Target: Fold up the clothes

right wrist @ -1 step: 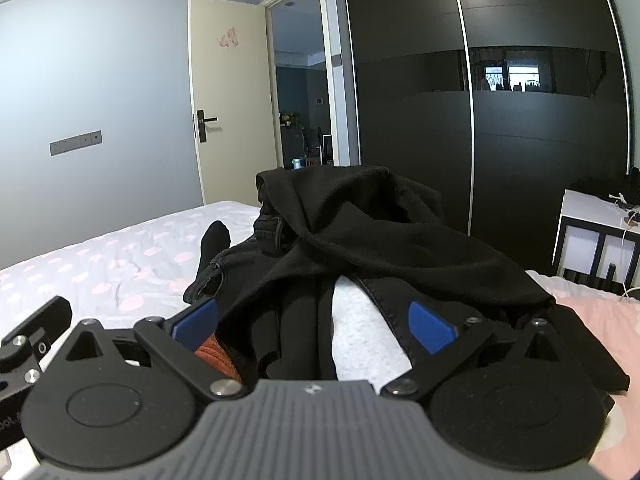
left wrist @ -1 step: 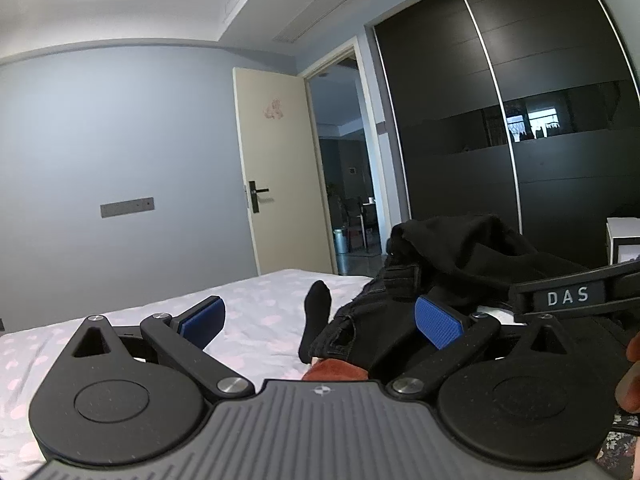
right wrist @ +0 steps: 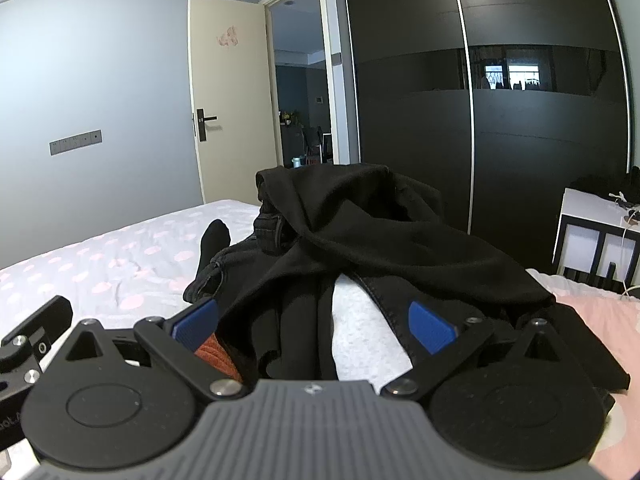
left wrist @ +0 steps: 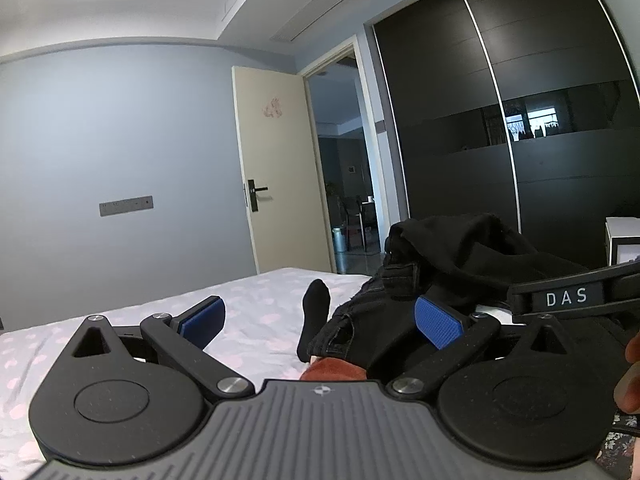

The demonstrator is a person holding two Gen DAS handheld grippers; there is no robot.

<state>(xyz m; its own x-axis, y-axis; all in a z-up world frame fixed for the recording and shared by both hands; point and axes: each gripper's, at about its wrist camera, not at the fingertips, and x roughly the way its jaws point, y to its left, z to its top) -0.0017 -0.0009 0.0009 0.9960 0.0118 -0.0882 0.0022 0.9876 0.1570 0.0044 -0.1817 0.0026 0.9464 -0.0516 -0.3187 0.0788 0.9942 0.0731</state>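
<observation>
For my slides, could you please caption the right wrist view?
Open right tongs facing a heap of black clothes on the bed.

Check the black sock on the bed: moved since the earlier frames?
No. In the left wrist view the black sock lies at the same spot against the door and the clothes pile; the right wrist view agrees.

Readable in white capitals: "DAS", on a black bar [left wrist: 568,298] reaching in from the right edge of the left wrist view, just above the right-hand blue finger pad and in front of the heap of black clothes [left wrist: 460,264]. Only a cut-off fragment of pale lettering, too partial to read, on the black part [right wrist: 12,420] at the lower left edge of the right wrist view. Nothing else legible.
</observation>
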